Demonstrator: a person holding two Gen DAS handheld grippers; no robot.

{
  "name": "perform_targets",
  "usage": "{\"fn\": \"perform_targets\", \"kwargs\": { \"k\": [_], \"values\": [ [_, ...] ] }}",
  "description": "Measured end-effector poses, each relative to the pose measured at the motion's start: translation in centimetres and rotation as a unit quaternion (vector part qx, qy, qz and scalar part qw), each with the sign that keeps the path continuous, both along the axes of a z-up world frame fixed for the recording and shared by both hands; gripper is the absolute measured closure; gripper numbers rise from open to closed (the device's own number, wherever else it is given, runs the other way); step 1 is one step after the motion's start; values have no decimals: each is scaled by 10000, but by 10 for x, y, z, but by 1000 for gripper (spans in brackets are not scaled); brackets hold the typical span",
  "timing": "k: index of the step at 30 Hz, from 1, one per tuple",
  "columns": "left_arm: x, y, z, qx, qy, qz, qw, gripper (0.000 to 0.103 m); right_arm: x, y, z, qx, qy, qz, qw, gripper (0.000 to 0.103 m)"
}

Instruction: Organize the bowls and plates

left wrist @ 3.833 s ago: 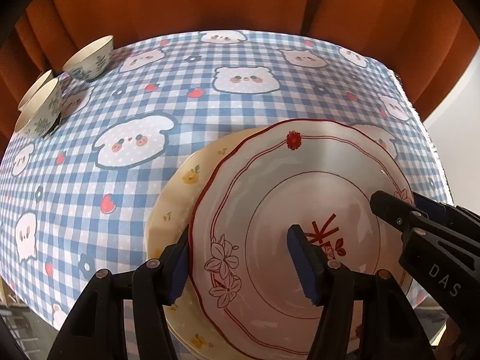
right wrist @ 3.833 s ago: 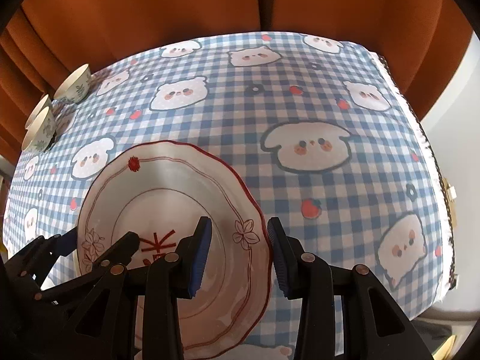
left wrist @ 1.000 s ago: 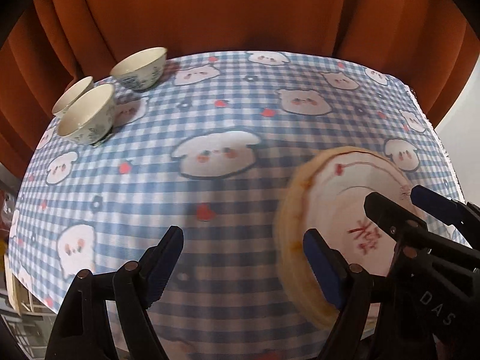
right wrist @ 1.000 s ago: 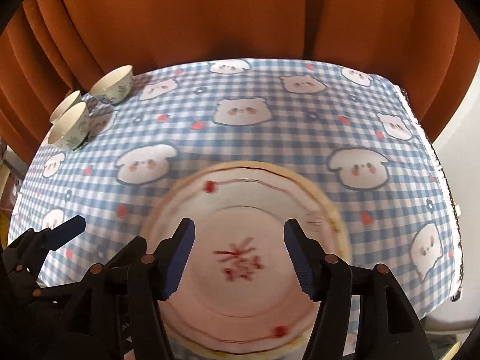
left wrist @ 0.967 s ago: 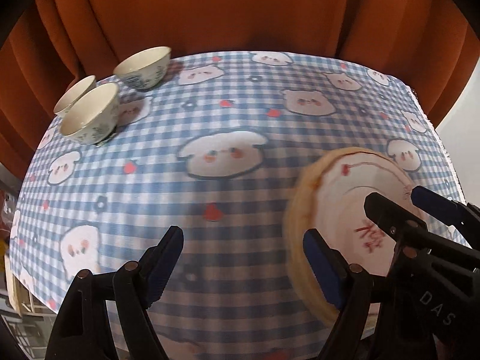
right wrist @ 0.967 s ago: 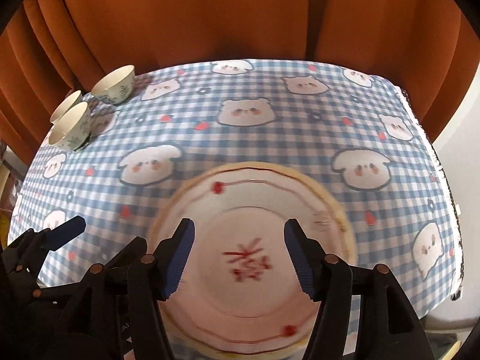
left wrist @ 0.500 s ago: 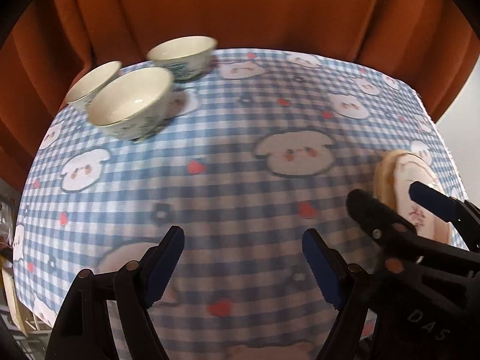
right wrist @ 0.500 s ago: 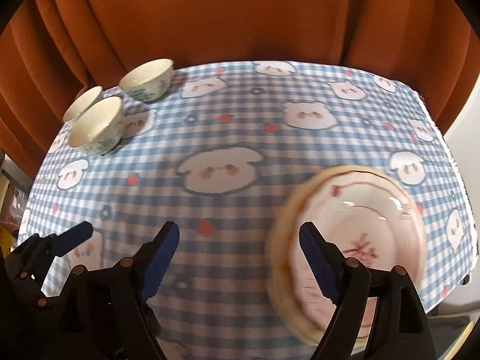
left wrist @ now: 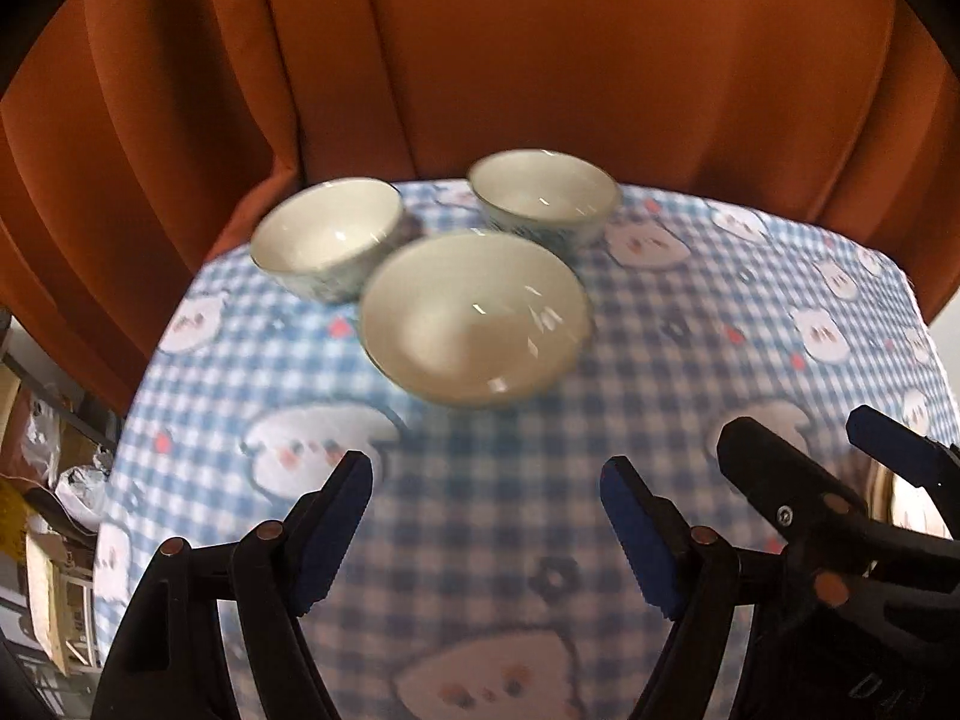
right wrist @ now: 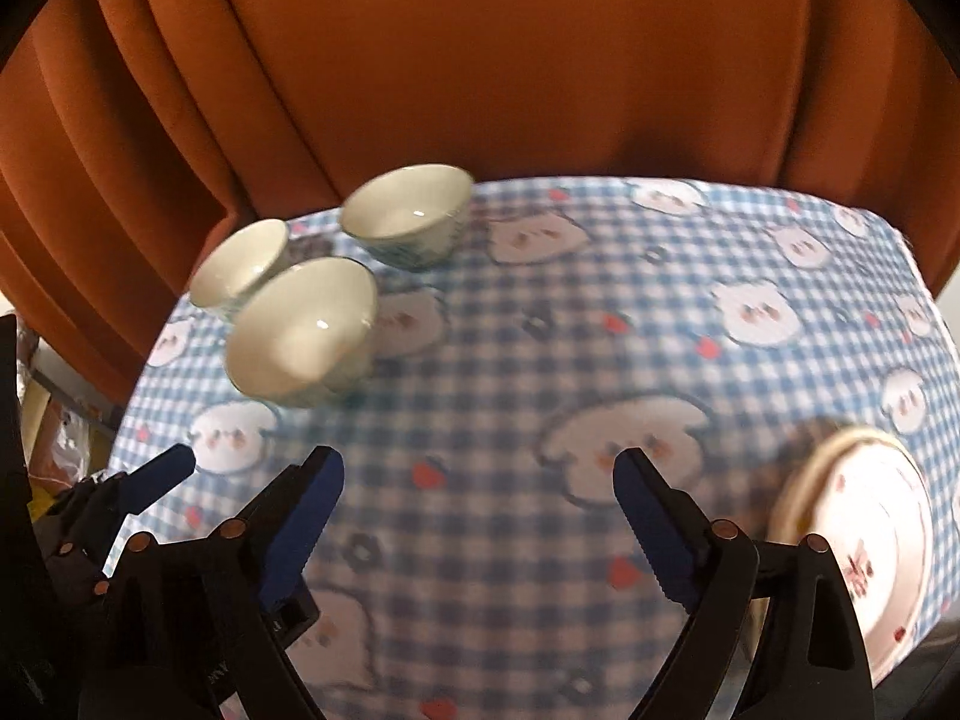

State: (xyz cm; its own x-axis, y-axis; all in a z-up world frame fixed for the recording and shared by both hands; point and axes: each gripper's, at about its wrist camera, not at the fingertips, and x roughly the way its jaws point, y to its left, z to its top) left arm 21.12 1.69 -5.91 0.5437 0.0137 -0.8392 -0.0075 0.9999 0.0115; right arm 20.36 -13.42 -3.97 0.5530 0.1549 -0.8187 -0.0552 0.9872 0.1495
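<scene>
Three white bowls stand close together at the table's far left: the nearest bowl (left wrist: pixel 474 318) (right wrist: pixel 303 330), a left bowl (left wrist: pixel 327 237) (right wrist: pixel 240 261) and a far bowl (left wrist: pixel 543 195) (right wrist: pixel 408 213). My left gripper (left wrist: pixel 486 531) is open with nothing between its fingers, short of the nearest bowl. My right gripper (right wrist: pixel 477 519) is open, its jaws still opening over bare cloth, with nothing between them. The stacked plates (right wrist: pixel 864 546), a red-patterned one on a yellow one, lie at the right; a sliver of these stacked plates (left wrist: pixel 900 501) shows behind the right gripper in the left wrist view.
A blue-and-white checked tablecloth (left wrist: pixel 690 330) (right wrist: pixel 600 330) with bear prints covers the table. Orange curtains (left wrist: pixel 540 48) (right wrist: pixel 510 48) hang close behind it. Cluttered floor items (left wrist: pixel 48 480) show past the table's left edge.
Both grippers have swept left across the table, away from the stacked plates and toward the three bowls, which now loom larger. The right gripper's jaws have spread wider.
</scene>
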Motion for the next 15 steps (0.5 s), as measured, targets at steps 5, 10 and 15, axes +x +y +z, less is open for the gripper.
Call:
{"fn": "perform_targets", "kwargs": {
  "k": [5, 10, 15],
  "values": [
    [29, 19, 2, -63, -14, 224, 9997, 23, 30, 28, 8, 7, -27, 87, 10000, 10],
    [58, 32, -2, 9, 18, 291, 9996, 27, 61, 45, 7, -8, -28, 84, 10000, 11],
    [86, 44, -16, 51, 163, 345, 9993, 30, 91, 58, -5, 99, 92, 78, 9999, 20]
  ]
}}
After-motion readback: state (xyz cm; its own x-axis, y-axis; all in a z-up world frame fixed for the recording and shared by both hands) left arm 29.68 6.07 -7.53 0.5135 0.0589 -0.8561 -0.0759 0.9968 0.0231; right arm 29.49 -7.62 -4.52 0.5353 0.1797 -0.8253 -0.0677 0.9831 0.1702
